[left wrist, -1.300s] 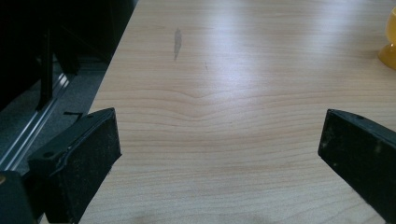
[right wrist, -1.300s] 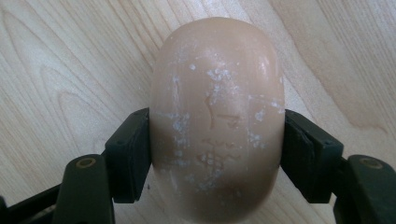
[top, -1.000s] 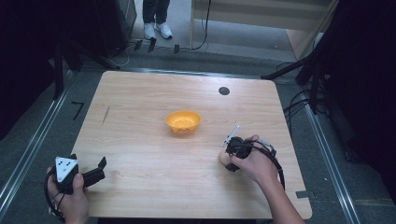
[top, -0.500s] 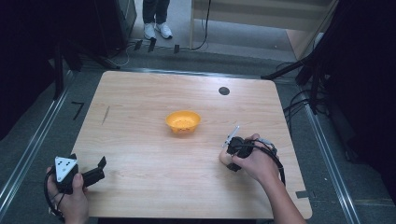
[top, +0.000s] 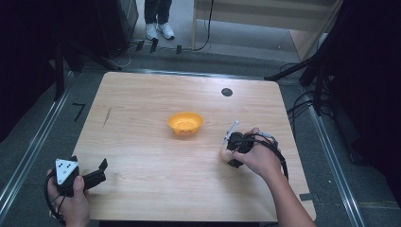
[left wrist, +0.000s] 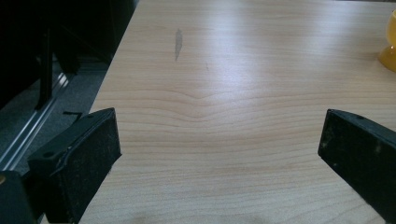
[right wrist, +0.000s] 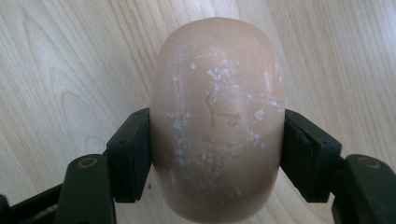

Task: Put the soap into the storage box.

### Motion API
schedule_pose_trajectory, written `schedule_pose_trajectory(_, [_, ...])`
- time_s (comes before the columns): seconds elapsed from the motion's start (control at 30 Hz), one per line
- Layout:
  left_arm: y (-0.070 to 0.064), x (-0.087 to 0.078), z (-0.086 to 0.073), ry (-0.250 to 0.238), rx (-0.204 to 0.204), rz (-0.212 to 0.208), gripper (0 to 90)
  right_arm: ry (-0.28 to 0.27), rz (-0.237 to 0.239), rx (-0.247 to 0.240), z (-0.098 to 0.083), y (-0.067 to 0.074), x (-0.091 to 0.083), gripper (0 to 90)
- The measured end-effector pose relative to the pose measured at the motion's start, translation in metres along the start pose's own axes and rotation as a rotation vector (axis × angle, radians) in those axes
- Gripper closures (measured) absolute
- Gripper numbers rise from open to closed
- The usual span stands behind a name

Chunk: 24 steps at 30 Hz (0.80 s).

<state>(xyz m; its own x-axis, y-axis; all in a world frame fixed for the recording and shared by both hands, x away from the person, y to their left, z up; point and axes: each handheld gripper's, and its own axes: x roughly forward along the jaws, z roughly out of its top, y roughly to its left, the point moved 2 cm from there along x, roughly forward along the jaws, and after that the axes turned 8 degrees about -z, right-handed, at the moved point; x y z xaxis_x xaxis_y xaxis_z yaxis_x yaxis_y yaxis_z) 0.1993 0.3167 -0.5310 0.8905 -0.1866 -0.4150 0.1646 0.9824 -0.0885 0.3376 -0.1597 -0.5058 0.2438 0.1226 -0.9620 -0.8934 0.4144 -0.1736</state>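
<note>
Table (top: pixel 142 156) surface, pale wood grain, inspected from the person's left to right.

Left tool (top: pixel 90 178): held at the near left corner of the table, grey three-cornered plate on top, lying low over the edge. In the left gripper view its two black jaws stand wide apart over bare wood, nothing between them; the tool (left wrist: pixel 219 158) is open. A faint grey mark (left wrist: pixel 178 38) on the wood lies ahead of it.

Centre: orange bowl (top: pixel 185 123), upright, standing alone on the table, well apart from both tools. Its edge shows at the far right of the left gripper view (left wrist: pixel 390 51). Beyond it, near the far edge, a small dark round disc (top: pixel 227 91) is set in the table top.

Right tool (top: pixel 230 153): held in the right hand (top: pixel 257 158), right of and nearer than the bowl. It grips an egg-shaped tan object (right wrist: pixel 217 121). In the right gripper view the pads press on the object's two flanks, so its long axis runs along the line of the jaws and away from the tool (right wrist: pixel 217 154), with the rounded end pointing outward past the pads. Its surface carries white flecks. In the high view the object (top: pixel 225 153) shows as a small tan patch at the left side of the hand, low over the wood; contact with the table cannot be told. Nothing lies between object and bowl.

Off the table: a person's feet in white shoes (top: pixel 159 31) stand on the floor beyond the far edge.
</note>
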Motion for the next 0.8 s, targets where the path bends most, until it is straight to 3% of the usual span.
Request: schedule_pose_trajectory(0.8, [0.000, 0.000, 0.000, 0.003, -0.005, -0.002, 0.0, -0.028, 0.013, -0.103, 0.040, -0.015, -0.008, 33.6])
